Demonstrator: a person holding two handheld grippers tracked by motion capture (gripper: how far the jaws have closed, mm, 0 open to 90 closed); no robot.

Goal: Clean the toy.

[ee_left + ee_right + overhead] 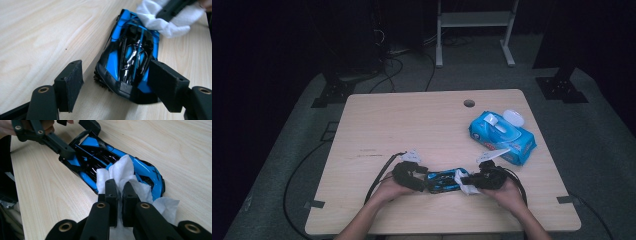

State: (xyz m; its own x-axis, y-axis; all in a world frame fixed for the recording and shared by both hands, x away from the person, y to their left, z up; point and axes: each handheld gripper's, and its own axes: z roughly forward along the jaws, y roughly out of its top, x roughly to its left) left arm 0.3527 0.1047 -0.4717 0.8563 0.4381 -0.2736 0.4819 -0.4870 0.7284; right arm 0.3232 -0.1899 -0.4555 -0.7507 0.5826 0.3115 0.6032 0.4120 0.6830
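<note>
1. The blue toy car (130,57) is parked near the table's (377,120) front edge, bracketed loosely by the left gripper (120,87), not squeezed.
2. A white wipe (125,177) is clenched in the right gripper (119,191).
3. If it's rubbed hard, the car could get shoved loose.

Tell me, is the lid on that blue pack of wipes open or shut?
Open. On the blue wipes pack, the white oval flip lid is swung back past the far edge, and a white wipe sticks out near its front.

car's nose (147,173) under white wipe (122,170)
</note>
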